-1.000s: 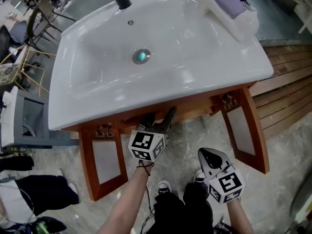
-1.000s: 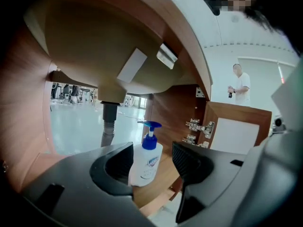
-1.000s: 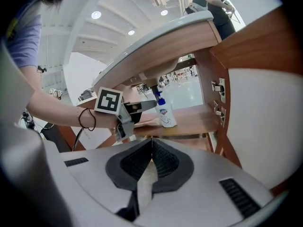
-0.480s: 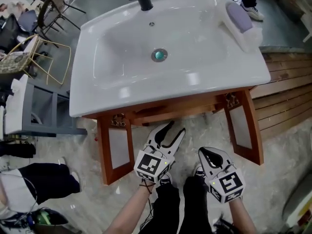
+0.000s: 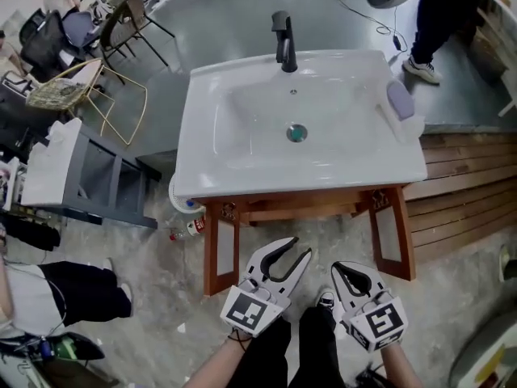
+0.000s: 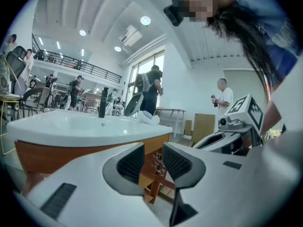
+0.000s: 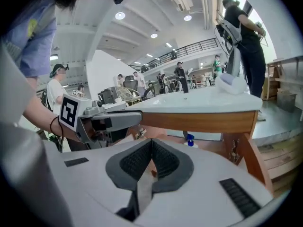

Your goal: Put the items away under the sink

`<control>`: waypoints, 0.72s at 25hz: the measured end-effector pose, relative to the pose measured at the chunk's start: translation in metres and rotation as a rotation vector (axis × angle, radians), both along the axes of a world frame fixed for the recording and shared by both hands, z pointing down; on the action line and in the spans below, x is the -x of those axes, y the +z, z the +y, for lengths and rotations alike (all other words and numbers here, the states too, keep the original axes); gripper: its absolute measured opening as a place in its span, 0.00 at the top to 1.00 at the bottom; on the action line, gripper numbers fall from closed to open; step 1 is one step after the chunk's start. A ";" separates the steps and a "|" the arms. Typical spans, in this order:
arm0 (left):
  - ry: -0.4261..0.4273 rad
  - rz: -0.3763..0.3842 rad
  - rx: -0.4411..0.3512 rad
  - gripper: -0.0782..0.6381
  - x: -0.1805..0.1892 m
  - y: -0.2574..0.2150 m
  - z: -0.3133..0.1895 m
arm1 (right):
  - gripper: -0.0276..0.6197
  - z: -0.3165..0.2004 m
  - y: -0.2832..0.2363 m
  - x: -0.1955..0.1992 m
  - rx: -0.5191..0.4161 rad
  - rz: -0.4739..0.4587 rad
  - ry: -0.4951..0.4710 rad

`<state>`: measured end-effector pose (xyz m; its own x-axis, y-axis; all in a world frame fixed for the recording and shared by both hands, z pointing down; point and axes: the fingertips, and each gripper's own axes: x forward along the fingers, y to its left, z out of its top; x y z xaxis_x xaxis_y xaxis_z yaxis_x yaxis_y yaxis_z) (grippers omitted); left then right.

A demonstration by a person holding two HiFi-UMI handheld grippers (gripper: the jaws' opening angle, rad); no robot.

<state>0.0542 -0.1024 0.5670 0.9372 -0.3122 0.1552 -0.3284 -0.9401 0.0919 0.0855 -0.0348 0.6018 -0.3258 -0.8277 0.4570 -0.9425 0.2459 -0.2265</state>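
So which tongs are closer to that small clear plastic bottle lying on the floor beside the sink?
Left. The left tongs hang right of the small clear plastic bottle, in front of the wooden cabinet; the right tongs sit further right, beyond the left ones.

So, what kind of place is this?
Probably a big open workshop or lab hall, not a home bathroom: the white washbasin on a wooden stand stands free, away from any wall, metal-frame chairs sit nearby, and a railed upper gallery runs behind it.
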 end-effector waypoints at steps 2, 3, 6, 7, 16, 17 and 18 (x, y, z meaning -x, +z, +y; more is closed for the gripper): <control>-0.009 0.013 -0.010 0.72 0.011 -0.024 0.002 | 0.93 0.000 -0.022 0.012 -0.002 0.029 -0.049; -0.017 0.016 -0.010 0.72 0.017 -0.035 0.003 | 0.93 0.001 -0.033 0.018 0.003 0.045 -0.072; -0.052 0.028 0.016 0.73 0.039 -0.062 0.007 | 0.93 0.002 -0.064 0.034 -0.047 0.086 -0.105; -0.062 0.030 0.028 0.73 0.047 -0.070 0.010 | 0.93 0.003 -0.073 0.038 -0.069 0.094 -0.102; -0.080 -0.003 0.062 0.76 0.104 -0.113 0.029 | 0.93 0.011 -0.156 0.071 -0.092 0.001 0.031; -0.080 0.003 0.059 0.77 0.109 -0.120 0.029 | 0.93 0.012 -0.164 0.074 -0.109 -0.008 0.038; -0.079 0.009 0.056 0.77 0.114 -0.128 0.029 | 0.93 0.011 -0.171 0.076 -0.126 -0.012 0.046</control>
